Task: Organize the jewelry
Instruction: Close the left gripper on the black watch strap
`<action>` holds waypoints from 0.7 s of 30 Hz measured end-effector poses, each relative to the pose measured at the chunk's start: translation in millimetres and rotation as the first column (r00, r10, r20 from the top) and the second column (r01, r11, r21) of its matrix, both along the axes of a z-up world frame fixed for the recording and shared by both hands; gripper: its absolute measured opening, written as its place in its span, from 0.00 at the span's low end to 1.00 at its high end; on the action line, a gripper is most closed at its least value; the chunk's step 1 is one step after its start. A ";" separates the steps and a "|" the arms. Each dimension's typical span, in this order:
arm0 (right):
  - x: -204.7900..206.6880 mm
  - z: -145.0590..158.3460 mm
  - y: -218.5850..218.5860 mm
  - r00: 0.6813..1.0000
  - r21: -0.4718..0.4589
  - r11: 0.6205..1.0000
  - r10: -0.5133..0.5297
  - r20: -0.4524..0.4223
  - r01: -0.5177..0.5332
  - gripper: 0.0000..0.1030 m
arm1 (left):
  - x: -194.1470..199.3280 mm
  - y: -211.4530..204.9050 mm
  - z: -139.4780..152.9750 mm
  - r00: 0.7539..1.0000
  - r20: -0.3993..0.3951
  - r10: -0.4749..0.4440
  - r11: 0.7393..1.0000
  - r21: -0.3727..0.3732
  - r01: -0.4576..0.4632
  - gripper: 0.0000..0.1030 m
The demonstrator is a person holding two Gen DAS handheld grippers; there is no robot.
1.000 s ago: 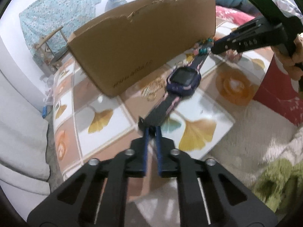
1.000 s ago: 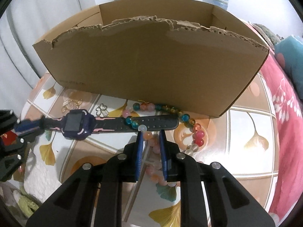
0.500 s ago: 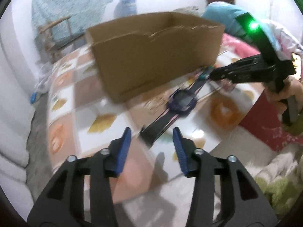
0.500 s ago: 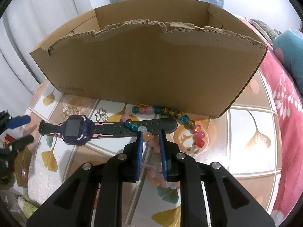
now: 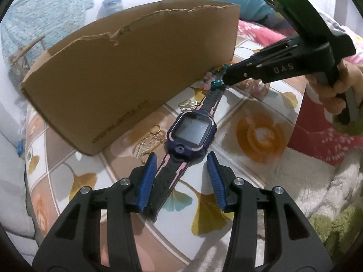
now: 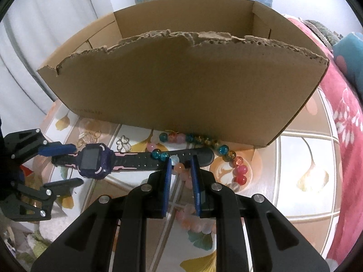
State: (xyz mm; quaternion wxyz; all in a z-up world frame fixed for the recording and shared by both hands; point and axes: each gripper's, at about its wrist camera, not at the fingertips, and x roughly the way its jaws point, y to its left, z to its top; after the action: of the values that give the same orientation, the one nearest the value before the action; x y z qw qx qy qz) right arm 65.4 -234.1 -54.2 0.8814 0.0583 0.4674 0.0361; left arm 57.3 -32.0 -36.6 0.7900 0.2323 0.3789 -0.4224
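Note:
A dark blue watch (image 5: 191,131) with a black and pink strap lies flat in front of the cardboard box (image 5: 136,68). My left gripper (image 5: 181,156) is open, its blue pads on either side of the near strap without touching it. It also shows in the right wrist view, where the left gripper (image 6: 76,164) flanks the watch (image 6: 94,161). My right gripper (image 6: 181,158) has narrow jaws over the strap's far end, where the bead bracelet (image 6: 239,170) crosses it. Whether its pads press on anything I cannot tell. A hand (image 5: 340,83) holds the right gripper (image 5: 225,79).
Gold charms (image 5: 149,140) and a small butterfly charm (image 5: 187,105) lie between the watch and the box (image 6: 181,86). The table (image 5: 256,133) has a ginkgo-leaf pattern. A red flowered bedspread (image 6: 340,104) lies to the right, and fluffy fabric lies at the near edge.
My left gripper let go of the strap's end, opened, and moved forward along the strap towards the watch face. The right gripper and the watch have stayed in place.

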 end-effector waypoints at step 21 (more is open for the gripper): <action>-0.9 0.1 -6.6 1.000 0.055 0.998 0.011 0.002 -0.011 0.17 | -16.6 8.7 7.4 0.995 -0.030 -0.099 0.994 0.033 0.100 0.23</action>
State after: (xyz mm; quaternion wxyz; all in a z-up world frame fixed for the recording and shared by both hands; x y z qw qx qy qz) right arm 64.5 -240.7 -54.1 0.8796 0.0801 0.4659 0.0538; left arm 40.7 -23.3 -29.3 0.7583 0.2585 0.3851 -0.4581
